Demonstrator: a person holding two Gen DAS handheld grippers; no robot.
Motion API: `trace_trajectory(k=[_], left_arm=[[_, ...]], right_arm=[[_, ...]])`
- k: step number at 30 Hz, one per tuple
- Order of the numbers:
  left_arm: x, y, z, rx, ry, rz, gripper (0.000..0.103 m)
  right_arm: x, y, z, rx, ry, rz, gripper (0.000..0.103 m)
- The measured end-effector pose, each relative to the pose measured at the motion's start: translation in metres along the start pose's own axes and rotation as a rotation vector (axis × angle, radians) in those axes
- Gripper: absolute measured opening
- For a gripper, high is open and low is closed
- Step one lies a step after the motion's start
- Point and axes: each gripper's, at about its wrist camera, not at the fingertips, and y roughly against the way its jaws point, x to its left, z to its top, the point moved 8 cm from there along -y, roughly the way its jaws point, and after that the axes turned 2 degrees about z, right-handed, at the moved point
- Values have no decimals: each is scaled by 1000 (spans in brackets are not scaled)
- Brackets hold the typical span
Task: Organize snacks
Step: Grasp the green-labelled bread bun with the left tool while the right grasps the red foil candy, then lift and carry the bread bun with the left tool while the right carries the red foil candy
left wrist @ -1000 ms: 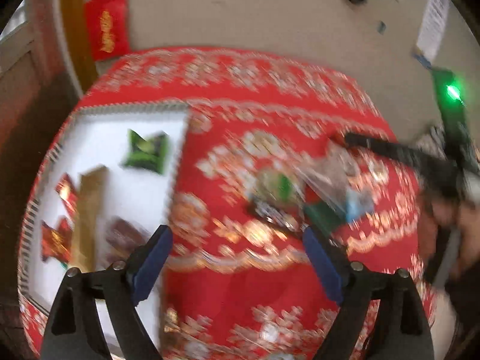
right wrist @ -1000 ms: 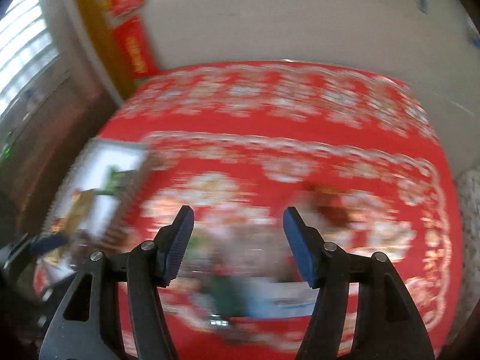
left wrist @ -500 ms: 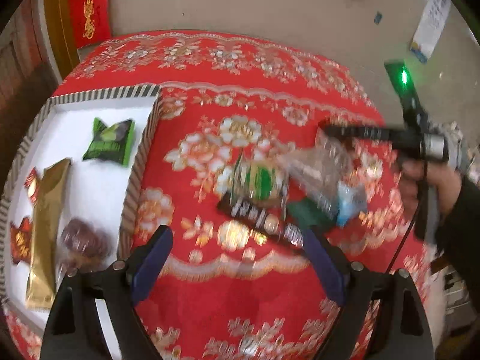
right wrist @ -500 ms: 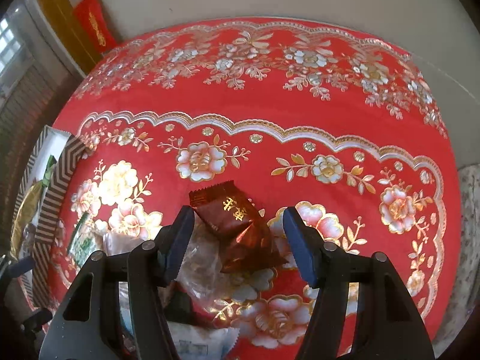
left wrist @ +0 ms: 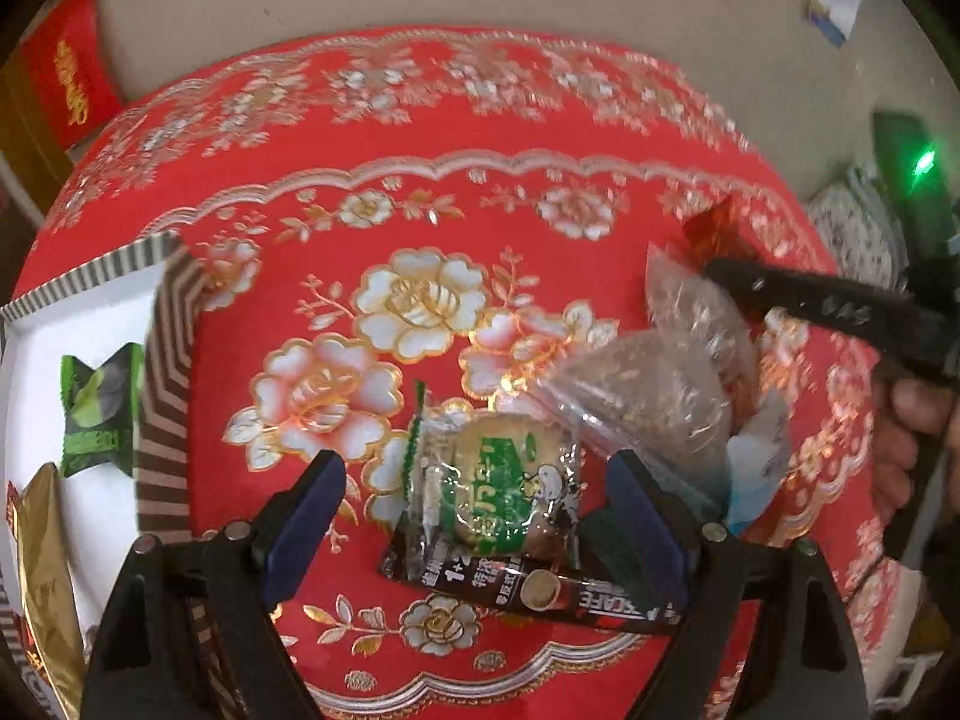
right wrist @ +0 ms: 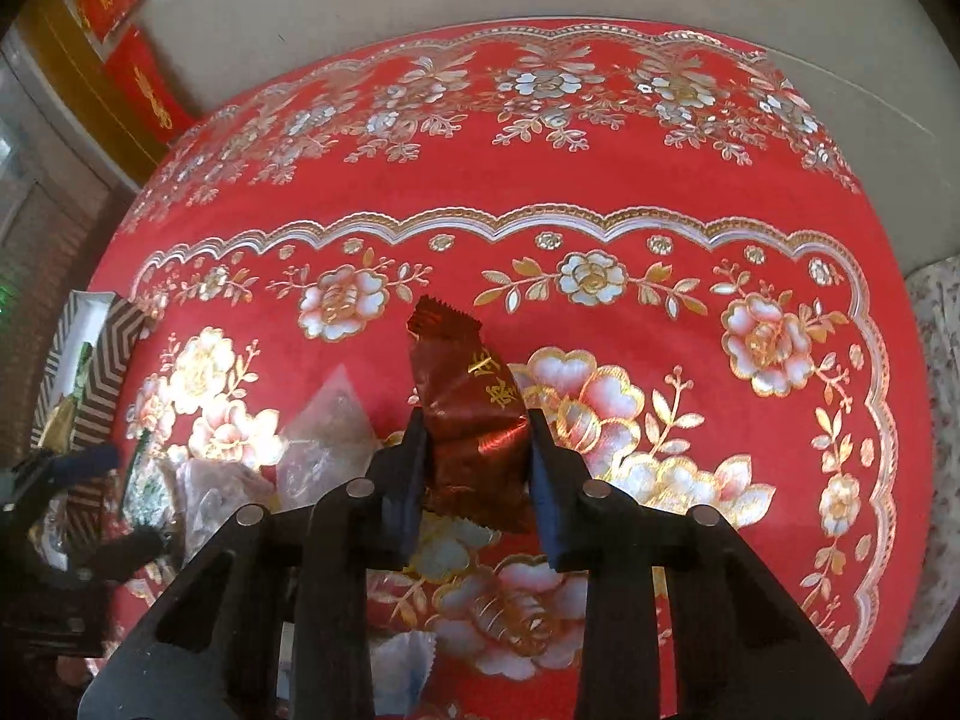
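Observation:
On the red flowered tablecloth (left wrist: 420, 180) lies a pile of snacks: a round cake in a clear green-printed wrapper (left wrist: 498, 480), a dark coffee stick (left wrist: 540, 588), clear plastic bags (left wrist: 654, 396) and a pale blue packet (left wrist: 759, 456). My left gripper (left wrist: 474, 468) hangs open just above the cake, one finger on either side of it. My right gripper (right wrist: 477, 426) is closing, and its pads press the sides of a dark red foil packet (right wrist: 462, 384), whose far end sticks up. In the left wrist view the right gripper (left wrist: 810, 300) reaches in from the right.
A white tray with a striped rim (left wrist: 168, 372) stands at the left and holds a green packet (left wrist: 99, 402), a gold stick (left wrist: 42, 570) and other sweets. A hand (left wrist: 918, 420) holds the right gripper. Beyond the table are beige floor and red hangings (right wrist: 144, 90).
The left gripper came down and right, over the pile, still open. The right gripper sank onto the red packet and its jaws narrowed until they met it.

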Motion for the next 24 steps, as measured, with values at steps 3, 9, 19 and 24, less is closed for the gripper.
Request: trace_trajectory(k=[3,9,19,24], left_arm=[[-4,-8,-6,29,-17,18,79],[2,-4,-6,-10,-21,56,56],[5,26,-29,-52,43,-20,54],[-3,44,-53,-60,42,-31,54]], right_arm=[[1,6,-4,-12,-26,28,29],[10,15,-3,-41,-34,62,29],[4,23,-13,-44,-54,49,29],[1,41,-34,-59,-88,77,29]])
